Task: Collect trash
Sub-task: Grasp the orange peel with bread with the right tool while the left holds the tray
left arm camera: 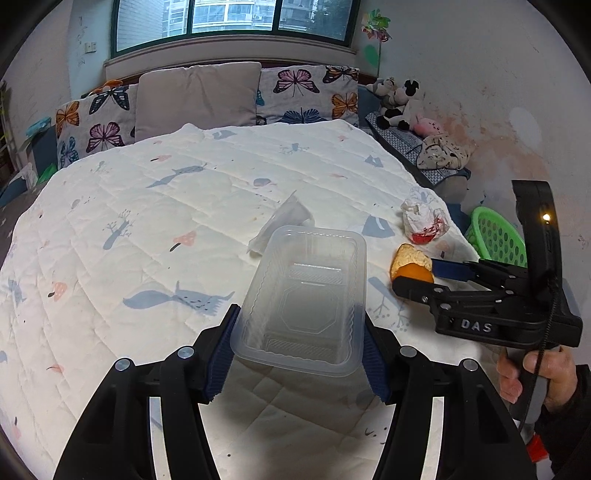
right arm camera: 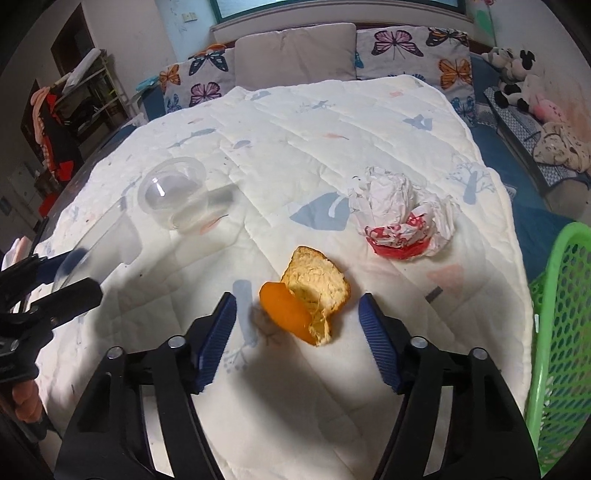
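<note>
Orange peel (right arm camera: 304, 297) between open right gripper (right arm camera: 297, 325); plastic tray (left arm camera: 303, 299) clamped in left gripper (left arm camera: 299, 354)

Daylight came from the window (left arm camera: 236, 18) behind the bed, leaving the quilt (left arm camera: 166, 206) evenly bright (slightly washed out). Fisheye bending curved the edges; corners went black.

We see peel (right arm camera: 304, 297) between our right gripper's (right arm camera: 297, 332) fingers | wrapper (right arm camera: 400, 218) beyond | basket (right arm camera: 557, 350) right | cup (right arm camera: 177, 195) far left
</note>
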